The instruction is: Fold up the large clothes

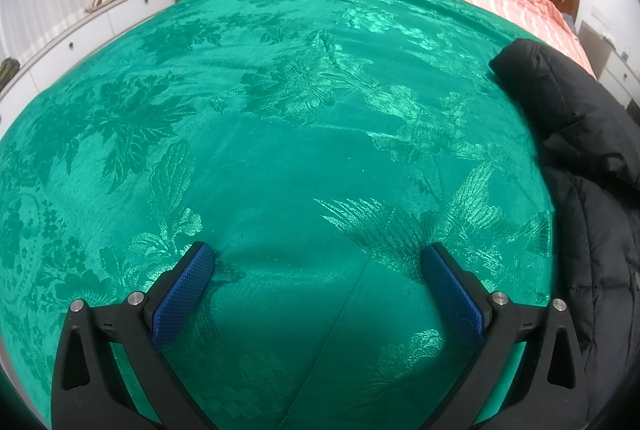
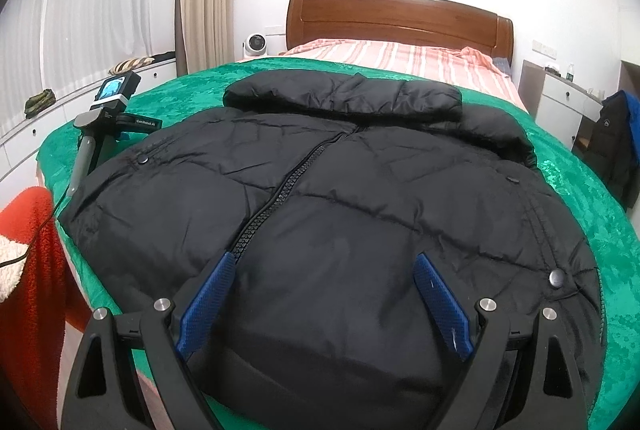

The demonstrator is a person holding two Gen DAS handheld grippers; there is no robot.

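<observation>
A black puffer jacket (image 2: 340, 198) lies front-up on the green bedspread (image 2: 188, 86), zipper (image 2: 280, 190) running down its middle, hood (image 2: 340, 92) at the far end. My right gripper (image 2: 324, 262) is open just above the jacket's near hem, holding nothing. My left gripper (image 1: 318, 254) is open over bare green bedspread (image 1: 280, 110), left of the jacket, whose edge (image 1: 592, 170) shows at the right of that view. The left gripper's body (image 2: 108, 118) also shows in the right wrist view at the jacket's left side.
A wooden headboard (image 2: 400, 14) and a pink striped sheet (image 2: 400, 56) lie beyond the bedspread. White drawers (image 2: 32, 134) run along the left wall. A red towel (image 2: 36, 270) hangs at the bed's near left. A dark jacket (image 2: 616, 146) hangs at the right.
</observation>
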